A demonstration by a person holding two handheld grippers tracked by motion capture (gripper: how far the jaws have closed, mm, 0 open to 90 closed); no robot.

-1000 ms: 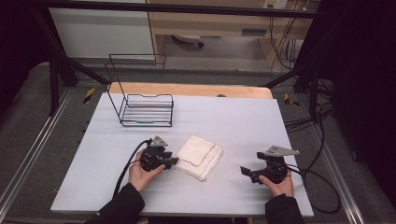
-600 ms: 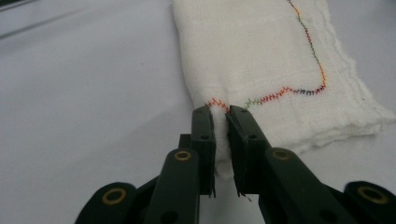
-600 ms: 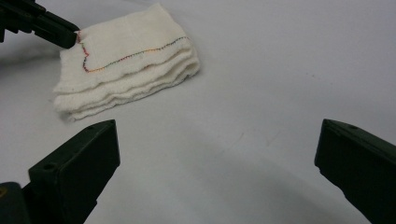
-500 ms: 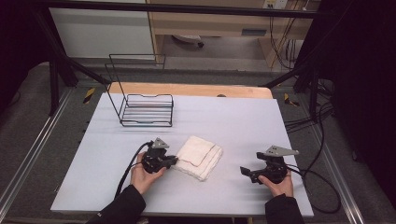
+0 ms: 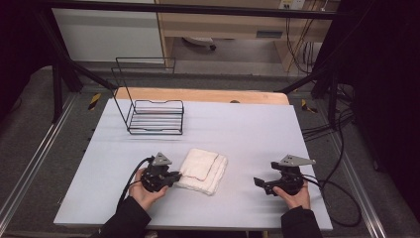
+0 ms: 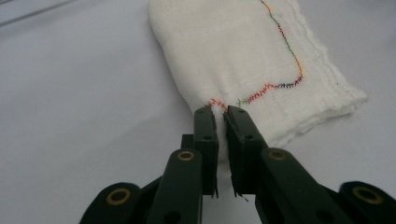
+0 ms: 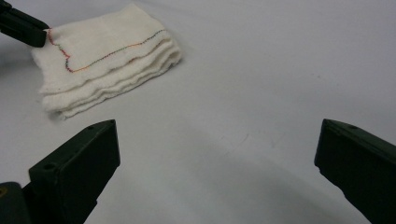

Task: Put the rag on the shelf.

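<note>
No readable text, labels, brands or numbers anywhere. Only marks: multicolour zigzag stitching on the folded white cloth (image 6: pixel 252 56), running right up to the left gripper (image 6: pixel 222 114) tips, plus yellow-black hazard tape patches (image 5: pixel 94 100) on the floor rails beyond the table, no lettering.

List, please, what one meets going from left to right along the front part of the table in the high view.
Left gripper, shut on the cloth's edge → folded white cloth with coloured stitching → bare stretch of pale grey table → open right gripper.
</note>
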